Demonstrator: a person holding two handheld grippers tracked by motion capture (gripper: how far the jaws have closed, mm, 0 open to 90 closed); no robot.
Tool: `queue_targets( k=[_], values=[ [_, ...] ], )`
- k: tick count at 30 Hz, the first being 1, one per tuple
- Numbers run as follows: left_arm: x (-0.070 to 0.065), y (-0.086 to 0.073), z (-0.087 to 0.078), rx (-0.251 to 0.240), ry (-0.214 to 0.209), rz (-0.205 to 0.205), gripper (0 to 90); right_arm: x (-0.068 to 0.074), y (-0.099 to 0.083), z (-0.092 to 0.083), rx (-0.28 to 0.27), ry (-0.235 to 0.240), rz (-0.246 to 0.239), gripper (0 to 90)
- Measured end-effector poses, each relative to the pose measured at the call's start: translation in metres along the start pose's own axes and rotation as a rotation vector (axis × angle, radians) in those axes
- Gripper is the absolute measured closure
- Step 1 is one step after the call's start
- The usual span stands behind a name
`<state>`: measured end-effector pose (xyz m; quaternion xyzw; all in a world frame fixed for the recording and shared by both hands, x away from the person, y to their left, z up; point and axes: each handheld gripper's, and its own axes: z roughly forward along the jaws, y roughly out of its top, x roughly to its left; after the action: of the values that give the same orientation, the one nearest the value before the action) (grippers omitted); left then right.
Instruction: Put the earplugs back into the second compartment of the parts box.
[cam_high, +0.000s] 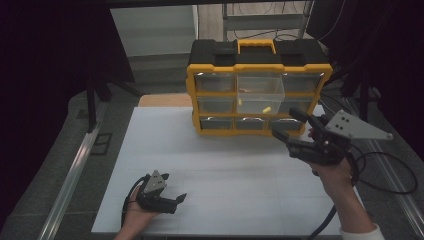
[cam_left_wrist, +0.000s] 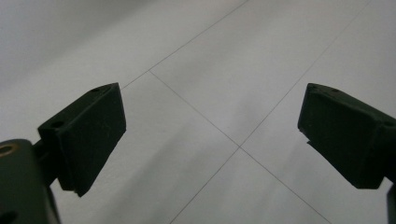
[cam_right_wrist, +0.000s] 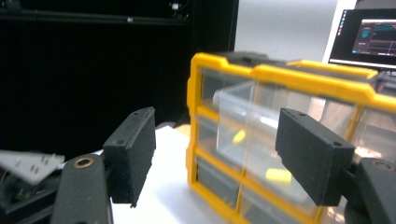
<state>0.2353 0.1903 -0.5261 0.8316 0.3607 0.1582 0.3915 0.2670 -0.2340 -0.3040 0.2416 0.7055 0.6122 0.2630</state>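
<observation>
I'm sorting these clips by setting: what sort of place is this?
Probably a lab or workshop recording bay, not a home: a white table boxed in by dark curtains, a yellow-and-black parts organizer with clear drawers, and a lit computer monitor behind it.

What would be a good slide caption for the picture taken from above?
Right claw, open, nears a pulled-out clear drawer of a yellow organizer; left claw rests open on the white table.

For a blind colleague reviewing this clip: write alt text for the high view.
A yellow and black drawer organiser stands at the far edge of a white table, its clear middle drawer pulled partway out. The right gripper, jaws open and empty, is close to the organiser's lower right corner; the left gripper sits open near the table's front edge.
</observation>
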Motion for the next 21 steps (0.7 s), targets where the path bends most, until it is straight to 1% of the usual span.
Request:
queue_targets(
  k=[3,5,8,10,12,14,18,21],
  values=[
    [0.0,0.0,0.0,-0.001,-0.002,-0.003,7.8,0.005,-0.013,-0.014,0.02,0.008,-0.012,28.8],
    [0.0,0.0,0.0,-0.001,-0.001,-0.003,7.8,0.006,-0.02,-0.019,0.034,0.008,-0.01,28.7],
    [0.0,0.0,0.0,-0.003,0.002,-0.001,7.8,0.007,-0.039,-0.024,0.077,0.007,-0.001,28.4],
    [0.0,0.0,0.0,-0.001,0.002,-0.003,7.8,0.005,-0.053,-0.026,0.108,0.004,0.012,28.3],
    [0.0,0.0,0.0,0.001,0.003,-0.002,7.8,0.003,-0.071,-0.026,0.144,0.001,0.038,28.2],
    [0.0,0.0,0.001,-0.001,0.004,-0.003,7.8,0.001,-0.088,-0.025,0.182,-0.002,0.053,28.1],
    [0.001,-0.001,0.001,0.003,0.003,-0.001,7.8,-0.004,-0.116,-0.025,0.244,-0.021,0.07,28.0],
    [0.001,-0.001,0.001,0.002,0.003,-0.001,7.8,-0.007,-0.133,-0.026,0.276,-0.026,0.086,28.0]
  ],
)
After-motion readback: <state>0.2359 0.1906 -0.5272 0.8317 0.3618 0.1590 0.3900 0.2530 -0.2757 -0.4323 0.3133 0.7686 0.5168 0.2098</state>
